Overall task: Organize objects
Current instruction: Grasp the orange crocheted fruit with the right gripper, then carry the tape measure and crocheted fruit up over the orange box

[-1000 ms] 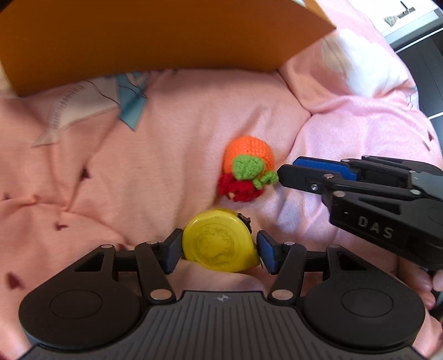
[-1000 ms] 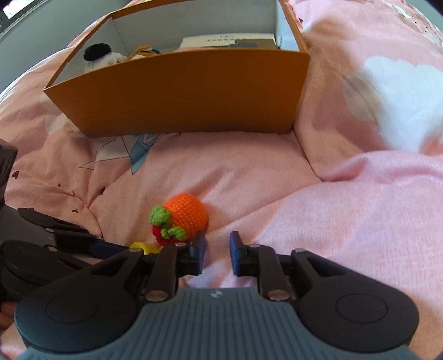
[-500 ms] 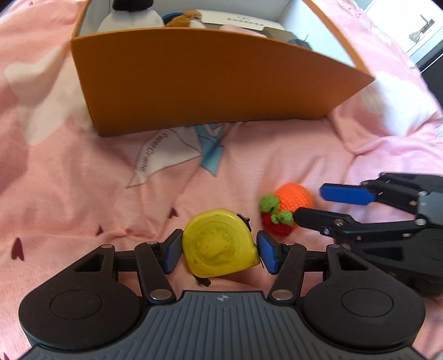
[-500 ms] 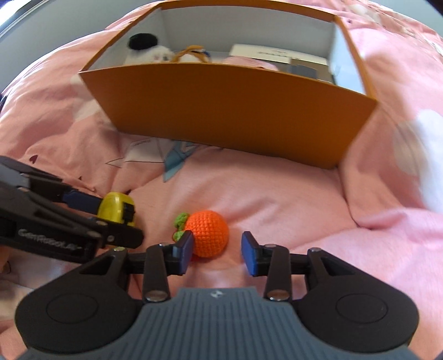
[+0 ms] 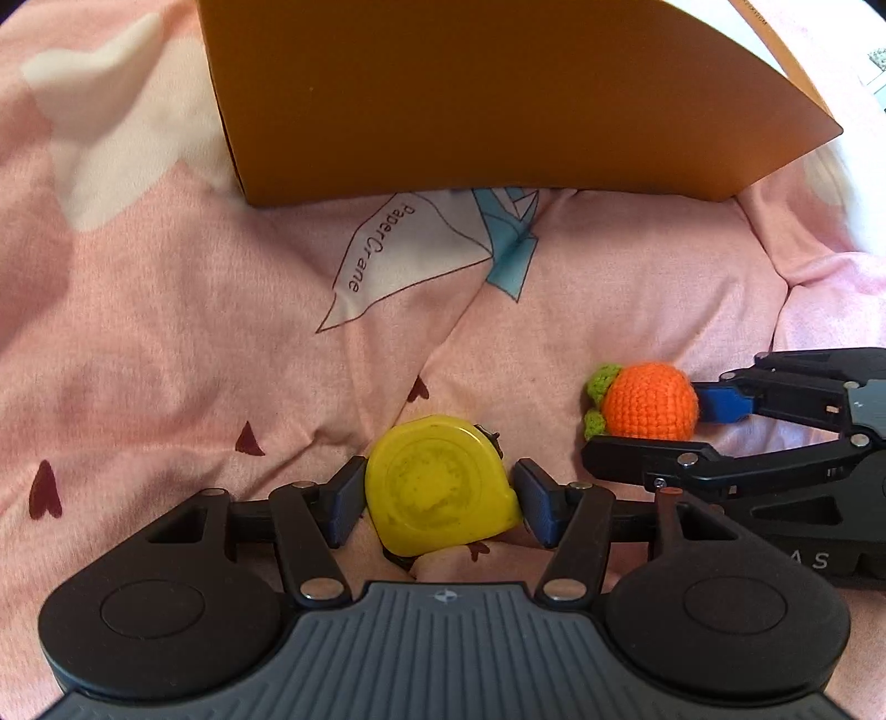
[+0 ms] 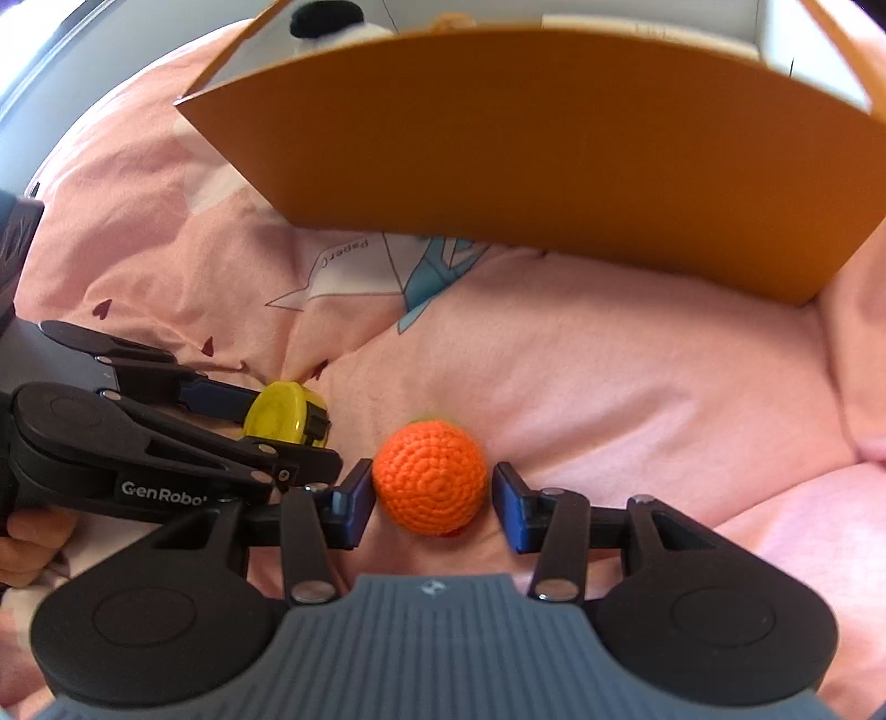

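My left gripper (image 5: 440, 501) is shut on a yellow tape measure (image 5: 437, 490) and holds it just above the pink bedding; it also shows in the right wrist view (image 6: 282, 412). My right gripper (image 6: 432, 498) has its jaws around an orange crocheted fruit (image 6: 431, 482) with green leaves, also visible in the left wrist view (image 5: 648, 407). The left pad touches the fruit; a small gap shows at the right pad. An orange cardboard box (image 6: 554, 144) stands just ahead of both grippers.
The box (image 5: 470, 94) holds a black-and-white plush (image 6: 332, 16) and other items. Pink bedding (image 5: 166, 332) with a paper crane print (image 5: 421, 249) covers the surface, with folds rising at the right (image 6: 775, 387).
Both grippers have moved closer to the box. The left gripper carried the tape measure along. The right jaws have come around the crocheted fruit.
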A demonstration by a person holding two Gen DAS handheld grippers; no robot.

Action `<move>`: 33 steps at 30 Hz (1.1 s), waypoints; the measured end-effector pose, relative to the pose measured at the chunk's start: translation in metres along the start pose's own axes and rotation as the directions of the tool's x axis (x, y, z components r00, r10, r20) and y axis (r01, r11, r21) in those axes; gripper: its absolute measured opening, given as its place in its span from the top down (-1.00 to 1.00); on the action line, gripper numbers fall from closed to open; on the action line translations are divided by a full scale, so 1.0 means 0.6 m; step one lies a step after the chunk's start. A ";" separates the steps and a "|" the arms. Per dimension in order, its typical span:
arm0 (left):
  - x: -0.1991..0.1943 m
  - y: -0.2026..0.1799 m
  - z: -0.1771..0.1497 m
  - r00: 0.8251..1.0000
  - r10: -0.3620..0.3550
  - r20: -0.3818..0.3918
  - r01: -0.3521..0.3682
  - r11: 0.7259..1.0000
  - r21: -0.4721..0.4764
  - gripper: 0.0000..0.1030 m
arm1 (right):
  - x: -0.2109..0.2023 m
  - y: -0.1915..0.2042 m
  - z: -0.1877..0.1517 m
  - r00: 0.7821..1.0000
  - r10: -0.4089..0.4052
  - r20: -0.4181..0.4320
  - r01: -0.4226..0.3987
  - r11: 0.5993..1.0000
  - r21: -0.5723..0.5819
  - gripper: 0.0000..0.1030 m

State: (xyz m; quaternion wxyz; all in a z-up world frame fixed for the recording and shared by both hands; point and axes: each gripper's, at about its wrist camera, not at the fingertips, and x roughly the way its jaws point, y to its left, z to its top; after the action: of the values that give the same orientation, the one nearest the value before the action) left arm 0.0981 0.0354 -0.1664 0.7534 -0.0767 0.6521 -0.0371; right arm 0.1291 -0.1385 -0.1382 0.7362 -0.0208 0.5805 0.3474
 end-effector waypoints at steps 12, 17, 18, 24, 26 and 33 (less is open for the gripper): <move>-0.010 -0.002 -0.006 0.999 -0.027 0.045 0.026 0.999 0.023 -0.27 | -0.025 0.003 -0.001 0.998 -0.009 0.057 0.008 1.000 0.008 0.17; -0.048 -0.013 -0.004 0.992 -0.037 0.122 0.031 0.998 0.052 -0.27 | -0.067 0.004 0.007 0.990 -0.044 0.132 0.044 0.999 0.005 0.17; -0.059 -0.015 -0.003 0.989 -0.041 0.141 0.033 0.998 0.057 -0.27 | -0.076 0.006 0.009 0.987 -0.051 0.149 0.052 0.999 0.002 0.17; -0.139 -0.039 0.013 0.958 -0.075 0.276 0.053 0.995 0.087 -0.27 | -0.143 0.021 0.038 0.966 -0.045 0.256 0.055 0.998 -0.029 0.17; -0.164 -0.047 0.029 0.944 -0.084 0.320 0.055 0.994 0.099 -0.27 | -0.166 0.027 0.053 0.956 -0.025 0.292 0.040 0.998 -0.043 0.17; -0.245 -0.042 0.106 0.892 -0.058 0.447 0.005 0.993 0.119 -0.27 | -0.220 0.050 0.121 0.913 -0.029 0.408 0.084 0.989 -0.119 0.17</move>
State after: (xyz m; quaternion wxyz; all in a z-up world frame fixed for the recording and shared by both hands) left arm 0.1408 0.0377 -0.0101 0.8862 -0.0505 0.4555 -0.0680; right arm 0.1631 -0.1488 0.0114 0.8470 -0.0145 0.3900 0.3609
